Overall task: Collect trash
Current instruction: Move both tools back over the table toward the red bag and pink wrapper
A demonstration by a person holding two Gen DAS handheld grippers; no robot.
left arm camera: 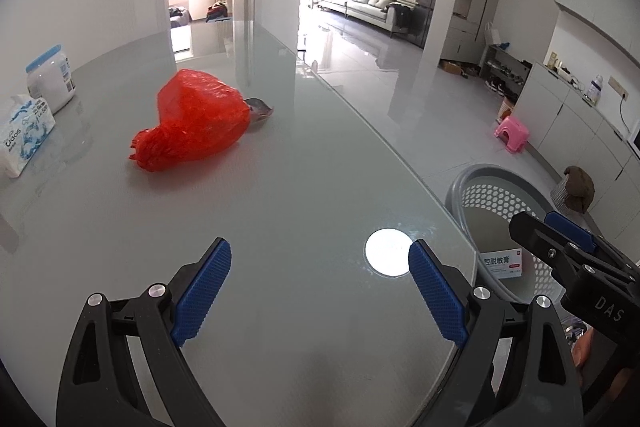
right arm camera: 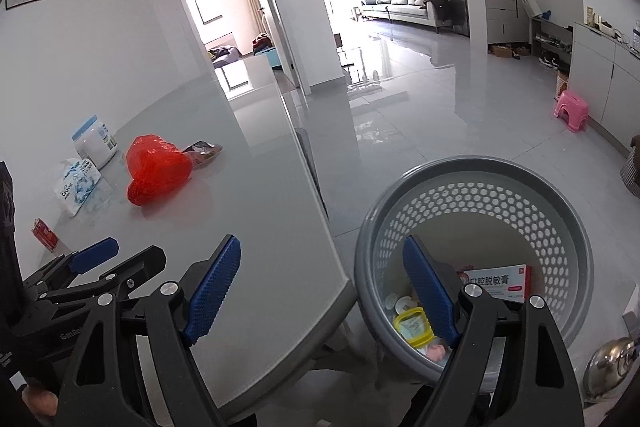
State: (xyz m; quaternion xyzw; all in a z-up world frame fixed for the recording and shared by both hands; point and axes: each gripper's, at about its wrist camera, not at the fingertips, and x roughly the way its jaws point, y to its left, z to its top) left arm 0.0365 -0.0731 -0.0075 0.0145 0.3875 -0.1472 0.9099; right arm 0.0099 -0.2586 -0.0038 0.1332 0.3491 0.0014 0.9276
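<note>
A crumpled red plastic bag [left arm camera: 196, 121] lies on the grey glass table [left arm camera: 280, 211], with a small silver snack packet [left arm camera: 260, 109] beside it. My left gripper [left arm camera: 320, 287] is open and empty above the near part of the table, well short of the bag. My right gripper [right arm camera: 322, 287] is open and empty, over the table's edge and the rim of a grey perforated waste basket [right arm camera: 476, 179] on the floor. The basket holds a red and white box [right arm camera: 496, 283], a yellow lid and small scraps. The bag [right arm camera: 158, 173] and packet [right arm camera: 204, 151] also show in the right wrist view.
A tissue pack [left arm camera: 24, 135] and a white tub with a blue lid [left arm camera: 50, 77] stand at the table's left. A small red box [right arm camera: 44, 233] lies near the table's left edge. A pink stool [right arm camera: 572, 109], cabinets and a metal kettle [right arm camera: 612, 363] are on the floor side.
</note>
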